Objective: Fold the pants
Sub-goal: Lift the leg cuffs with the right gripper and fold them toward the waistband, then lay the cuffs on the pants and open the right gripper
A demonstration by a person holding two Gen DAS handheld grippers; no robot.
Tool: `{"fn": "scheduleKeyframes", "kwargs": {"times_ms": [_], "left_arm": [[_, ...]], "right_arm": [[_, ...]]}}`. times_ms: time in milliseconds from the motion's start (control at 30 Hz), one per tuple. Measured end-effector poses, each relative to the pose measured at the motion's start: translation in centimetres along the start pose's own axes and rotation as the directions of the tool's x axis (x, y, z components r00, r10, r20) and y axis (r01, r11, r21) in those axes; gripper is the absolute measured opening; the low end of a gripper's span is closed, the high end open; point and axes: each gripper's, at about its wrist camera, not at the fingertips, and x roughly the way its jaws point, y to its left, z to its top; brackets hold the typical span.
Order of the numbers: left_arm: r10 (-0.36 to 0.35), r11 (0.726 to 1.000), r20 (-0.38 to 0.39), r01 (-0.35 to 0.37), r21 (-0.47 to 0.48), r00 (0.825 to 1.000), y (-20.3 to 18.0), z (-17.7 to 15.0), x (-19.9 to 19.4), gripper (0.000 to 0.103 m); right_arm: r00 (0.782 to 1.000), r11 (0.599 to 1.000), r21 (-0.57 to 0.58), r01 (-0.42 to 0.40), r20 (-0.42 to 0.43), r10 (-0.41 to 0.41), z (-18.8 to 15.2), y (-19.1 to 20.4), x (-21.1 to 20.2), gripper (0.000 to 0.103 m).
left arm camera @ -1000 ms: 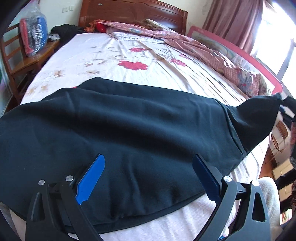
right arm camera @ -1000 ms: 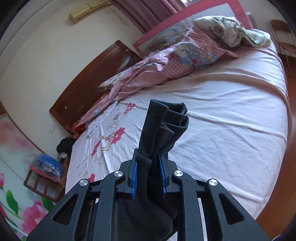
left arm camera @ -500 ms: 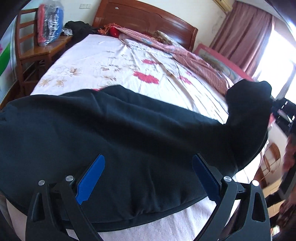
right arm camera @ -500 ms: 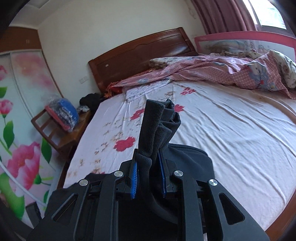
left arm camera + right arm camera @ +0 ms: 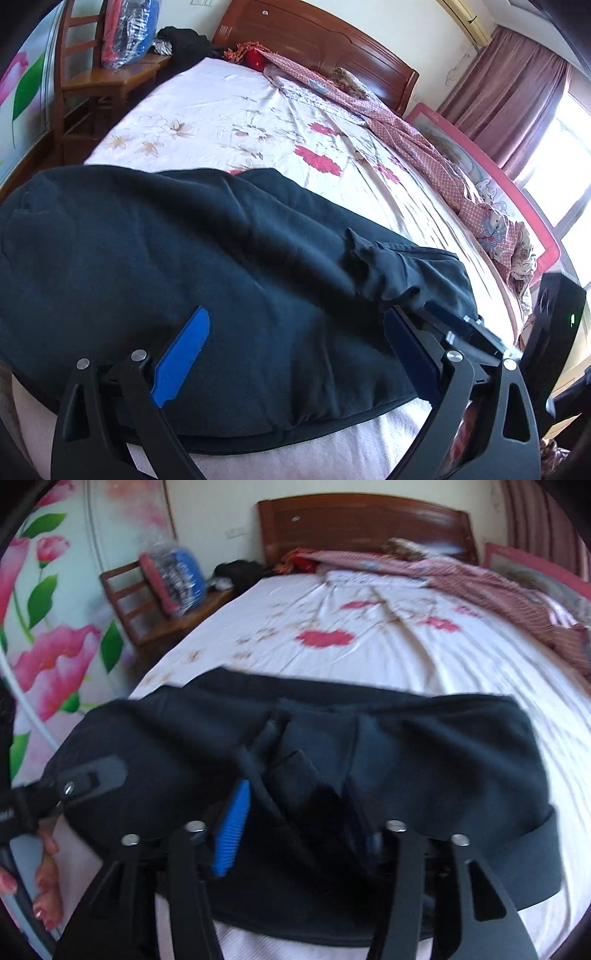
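bed point(image 5: 236, 110): unchanged, floral sheet | pants point(image 5: 155, 266): leg end, lifted a moment ago, now folded over onto the rest at the near edge | right gripper point(image 5: 299, 812): jaws now spread, cloth released | left gripper point(image 5: 295, 347): still wide open, empty

The right hand-held gripper point(image 5: 299, 819) no longer pinches the bunched end of the pants point(image 5: 406, 753): its blue pads, clamped on the cloth a second ago, now stand apart over it. That end, earlier lifted high at the bed's right side, now lies folded over on the rest of the pants point(image 5: 207, 258), beside the left hand-held gripper point(image 5: 295, 354), leaving a shorter, doubled dark shape on the bed point(image 5: 229, 110).
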Motion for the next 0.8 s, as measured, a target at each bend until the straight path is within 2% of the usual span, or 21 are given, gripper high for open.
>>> {"fn": "scheduleKeyframes", "kwargs": {"times_ms": [100, 200, 267, 333, 367, 400, 467, 500, 567, 600, 667, 700, 733, 800], "left_arm": [[-0.024, 1.0, -0.008, 0.024, -0.013, 1.0, -0.3, 0.0, 0.0, 0.096], [-0.045, 0.999, -0.029, 0.045, -0.008, 0.999, -1.1, 0.2, 0.6, 0.097], [-0.055, 0.998, -0.04, 0.055, 0.006, 0.998, -1.9, 0.6, 1.1, 0.097], [-0.073, 0.997, -0.062, 0.074, 0.025, 0.995, -3.2, 1.1, 2.0, 0.1], [-0.077, 0.996, -0.073, 0.081, 0.044, 0.994, -4.0, 1.5, 2.6, 0.1], [-0.071, 0.995, -0.077, 0.075, 0.06, 0.995, -4.6, 1.8, 3.0, 0.1], [-0.05, 0.993, -0.097, 0.059, 0.099, 0.994, -5.7, 2.5, 4.3, 0.1], [-0.04, 0.991, -0.125, 0.055, 0.12, 0.991, -6.4, 3.0, 5.4, 0.1], [0.006, 0.988, -0.164, 0.02, 0.156, 0.986, -7.4, 3.8, 7.2, 0.099], [0.001, 0.986, -0.176, 0.028, 0.166, 0.984, -7.9, 4.1, 7.9, 0.099], [0.012, 0.98, -0.136, 0.015, 0.197, 0.991, -9.0, 4.7, 7.7, 0.09], [0.015, 0.974, -0.081, 0.004, 0.228, 0.997, -9.8, 4.9, 6.9, 0.088], [0.002, 0.969, -0.058, 0.012, 0.246, 0.998, -10.4, 4.9, 6.4, 0.088], [-0.015, 0.96, -0.1, 0.042, 0.277, 0.995, -11.4, 5.0, 6.8, 0.087]], "right_arm": [[0.998, 0.998, -0.015, -0.063, 0.008, 0.063, -0.5, 0.5, -1.4, 0.068], [0.995, 0.994, 0.042, -0.099, 0.033, 0.098, -0.9, -0.9, -3.5, 0.068], [0.991, 0.985, 0.137, -0.101, 0.097, 0.088, -1.4, -3.3, -5.7, 0.068], [0.984, 0.954, 0.286, -0.094, 0.174, 0.045, -2.3, -7.0, -8.3, 0.068], [0.981, 0.921, 0.379, -0.089, 0.196, 0.015, -2.9, -9.0, -9.3, 0.068], [0.977, 0.871, 0.482, -0.089, 0.212, -0.017, -3.8, -11.4, -10.3, 0.068], [0.981, 0.759, 0.646, -0.086, 0.189, -0.049, -5.8, -15.3, -11.1, 0.067], [0.984, 0.716, 0.693, -0.086, 0.171, -0.047, -6.7, -16.7, -11.3, 0.062], [0.987, 0.638, 0.764, -0.096, 0.156, -0.038, -8.4, -18.8, -11.3, 0.062], [0.989, 0.6, 0.792, -0.114, 0.15, -0.01, -9.0, -19.5, -10.9, 0.061], [0.981, 0.489, 0.851, -0.19, 0.178, 0.07, -10.3, -20.9, -10.0, 0.061], [0.977, 0.447, 0.869, -0.213, 0.192, 0.093, -10.7, -21.3, -9.6, 0.062], [0.974, 0.417, 0.88, -0.225, 0.196, 0.112, -11.0, -21.7, -9.1, 0.061], [0.972, 0.39, 0.891, -0.231, 0.194, 0.133, -11.2, -22.2, -8.2, 0.054]]}}
